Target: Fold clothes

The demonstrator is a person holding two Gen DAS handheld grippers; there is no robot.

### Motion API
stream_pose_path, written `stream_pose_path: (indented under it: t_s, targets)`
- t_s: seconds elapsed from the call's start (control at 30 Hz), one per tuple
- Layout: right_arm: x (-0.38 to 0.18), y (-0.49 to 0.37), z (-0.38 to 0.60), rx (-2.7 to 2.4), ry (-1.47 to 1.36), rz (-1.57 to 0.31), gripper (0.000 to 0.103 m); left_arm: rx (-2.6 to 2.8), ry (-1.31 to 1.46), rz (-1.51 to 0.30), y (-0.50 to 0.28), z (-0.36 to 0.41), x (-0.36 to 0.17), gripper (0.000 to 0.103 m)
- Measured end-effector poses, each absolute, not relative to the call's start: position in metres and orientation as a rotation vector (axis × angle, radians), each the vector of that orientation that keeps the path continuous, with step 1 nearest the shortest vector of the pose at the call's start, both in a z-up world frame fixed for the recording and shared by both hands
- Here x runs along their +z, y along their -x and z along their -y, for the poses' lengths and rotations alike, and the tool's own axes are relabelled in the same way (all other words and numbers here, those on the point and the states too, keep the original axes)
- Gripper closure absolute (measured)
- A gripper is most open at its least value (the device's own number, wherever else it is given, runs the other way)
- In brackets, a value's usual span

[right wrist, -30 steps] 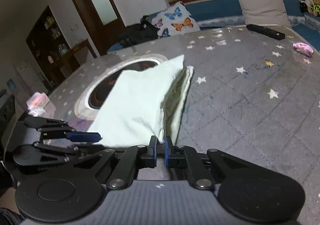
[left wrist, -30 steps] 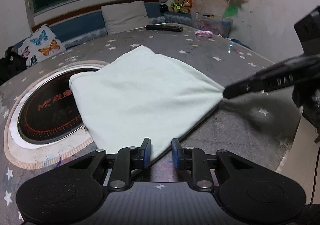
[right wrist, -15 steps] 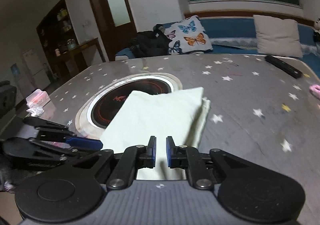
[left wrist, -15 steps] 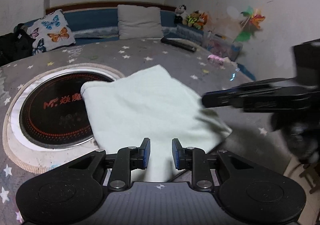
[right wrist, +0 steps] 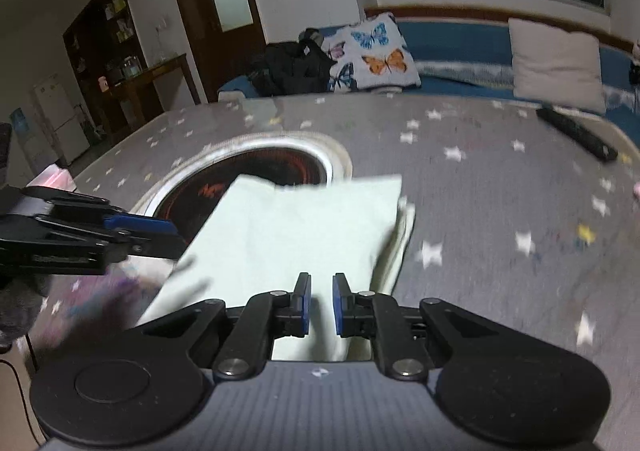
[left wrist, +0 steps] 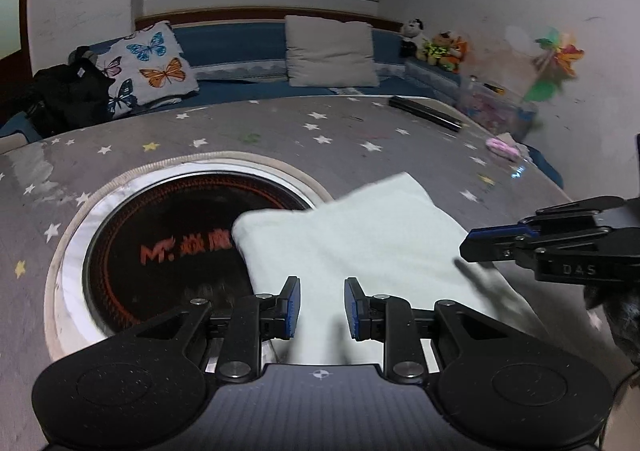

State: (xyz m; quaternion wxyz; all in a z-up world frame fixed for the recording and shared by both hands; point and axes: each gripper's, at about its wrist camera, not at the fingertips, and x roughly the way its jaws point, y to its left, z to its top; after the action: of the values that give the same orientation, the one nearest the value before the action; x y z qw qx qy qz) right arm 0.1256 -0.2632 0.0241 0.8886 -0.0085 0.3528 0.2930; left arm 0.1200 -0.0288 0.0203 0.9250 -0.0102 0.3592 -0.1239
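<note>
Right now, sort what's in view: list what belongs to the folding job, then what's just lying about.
Belongs to the job:
- folded pale green cloth
- left gripper, open
- right gripper, open

Lying about:
- black remote
- pink item
- butterfly cushion
- plain cushion
- plush toys
- round cooktop

Bare starred tabletop (right wrist: 500,219) fills the right half of the right wrist frame, open for passing. A black remote (right wrist: 574,133) lies upper right. The folded cloth (right wrist: 296,227) covers the center, overlapping the round cooktop (right wrist: 192,187) at center left.
</note>
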Motion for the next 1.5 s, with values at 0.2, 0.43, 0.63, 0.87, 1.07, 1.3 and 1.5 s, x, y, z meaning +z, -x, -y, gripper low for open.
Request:
stream_pose_path:
  t_s: [0.2,0.43,0.63,0.87,1.07,1.3,1.5]
  targets:
    - [0.019,-0.167,0.247,0.583,0.018,-0.726,0.091,-0.223,0.036,-0.754,-0.161,0.023,0.008,0.077]
    - [0.0,-0.188,0.251,0.557,-0.002,-0.773,0.088,-0.229,0.051,-0.777,-0.175,0.015,-0.007,0.079]
    - [0.011,-0.195,0.246,0.553,0.012,-0.735,0.085,-0.215,0.043,-0.75,-0.184,0.014,-0.003,0.079]
    - [0.0,-0.213,0.245,0.523,0.006,-0.766,0.084,-0.191,0.057,-0.77,-0.192,0.006,-0.014,0.079]
    - [0.015,-0.191,0.247,0.559,0.038,-0.744,0.077,-0.206,0.041,-0.743,-0.173,0.01,-0.004,0.07]
    - [0.02,-0.146,0.238,0.651,0.106,-0.737,0.067,-0.265,0.021,-0.756,-0.136,0.024,-0.002,0.069]
    - [0.012,-0.108,0.232,0.672,0.203,-0.722,0.061,-0.275,0.003,-0.77,-0.104,0.028,-0.007,0.063]
